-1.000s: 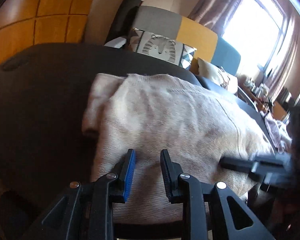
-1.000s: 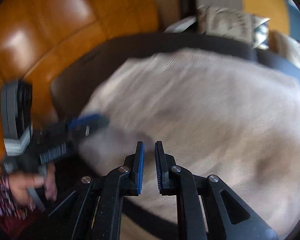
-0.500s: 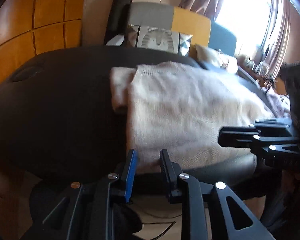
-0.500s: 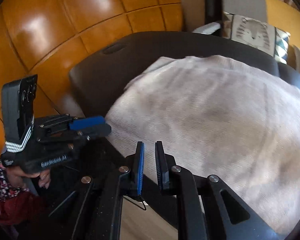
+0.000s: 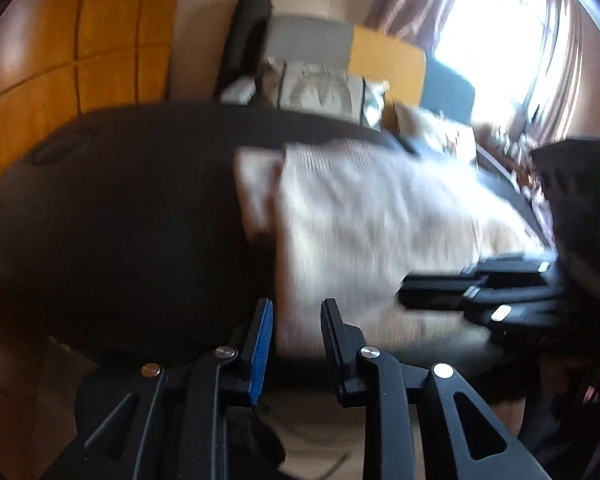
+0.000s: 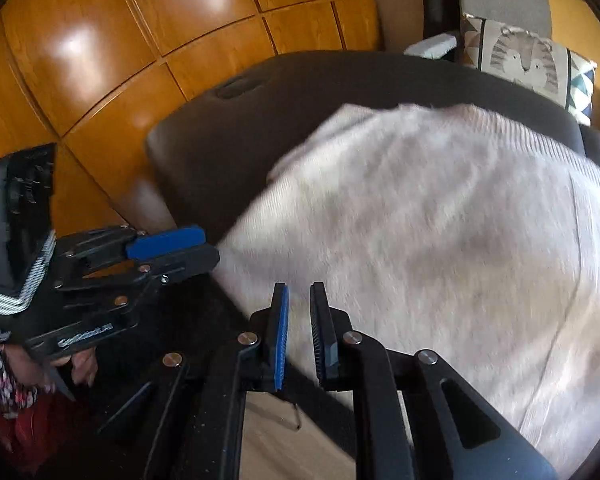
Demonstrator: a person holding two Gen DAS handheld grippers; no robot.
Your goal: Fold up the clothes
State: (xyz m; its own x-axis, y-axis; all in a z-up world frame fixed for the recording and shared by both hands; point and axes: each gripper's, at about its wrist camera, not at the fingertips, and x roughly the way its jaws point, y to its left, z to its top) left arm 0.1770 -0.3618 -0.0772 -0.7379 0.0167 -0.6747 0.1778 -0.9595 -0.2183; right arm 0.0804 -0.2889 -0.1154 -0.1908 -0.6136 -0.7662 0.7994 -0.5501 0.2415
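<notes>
Both tools, left tool (image 5: 296,336) and right tool (image 6: 298,332), hover parted, empty, at the sweater's (image 6: 440,232) near edge; grip corners evenly.

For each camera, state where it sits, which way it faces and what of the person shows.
Left wrist: on left gripper, facing sweater and window; right gripper at right.
Right wrist: on right gripper, facing sweater and wooden panels; left gripper and hand at left.
Shared: sweater, dark table, lion cushion.
</notes>
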